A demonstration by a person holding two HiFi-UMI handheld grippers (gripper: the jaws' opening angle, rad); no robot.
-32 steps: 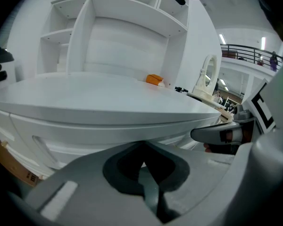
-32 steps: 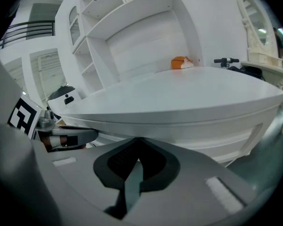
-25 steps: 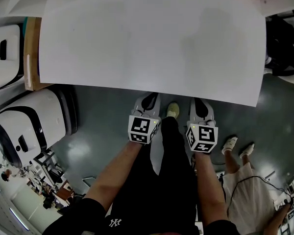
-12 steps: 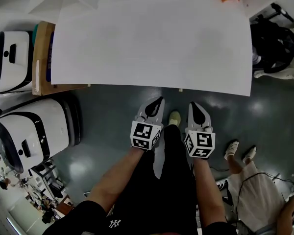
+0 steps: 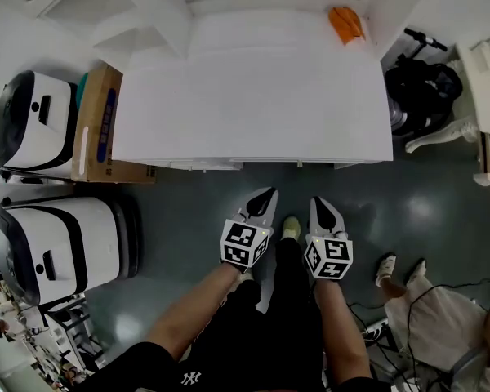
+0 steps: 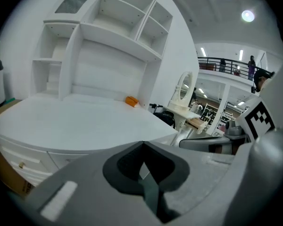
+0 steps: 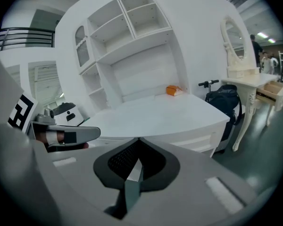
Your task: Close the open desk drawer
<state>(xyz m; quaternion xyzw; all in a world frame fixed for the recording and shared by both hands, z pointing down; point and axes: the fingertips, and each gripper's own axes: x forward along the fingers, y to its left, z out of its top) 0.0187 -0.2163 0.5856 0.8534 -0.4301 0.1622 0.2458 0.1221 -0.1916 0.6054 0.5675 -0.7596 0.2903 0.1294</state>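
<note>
Several drawer fronts (image 5: 204, 165) line the near edge of the white surface (image 5: 253, 96) at 12 o'clock, none plainly protruding. At 6 o'clock, apart from them, left gripper (image 5: 263, 198) and right gripper (image 5: 322, 211) hang empty, jaws pressed together. Pushing the wrong front, or narrow tips skidding off, seems the risk.

The left gripper (image 5: 267, 193) and right gripper (image 5: 318, 203) have drawn back from the desk (image 5: 253, 96) edge, now apart from it.
</note>
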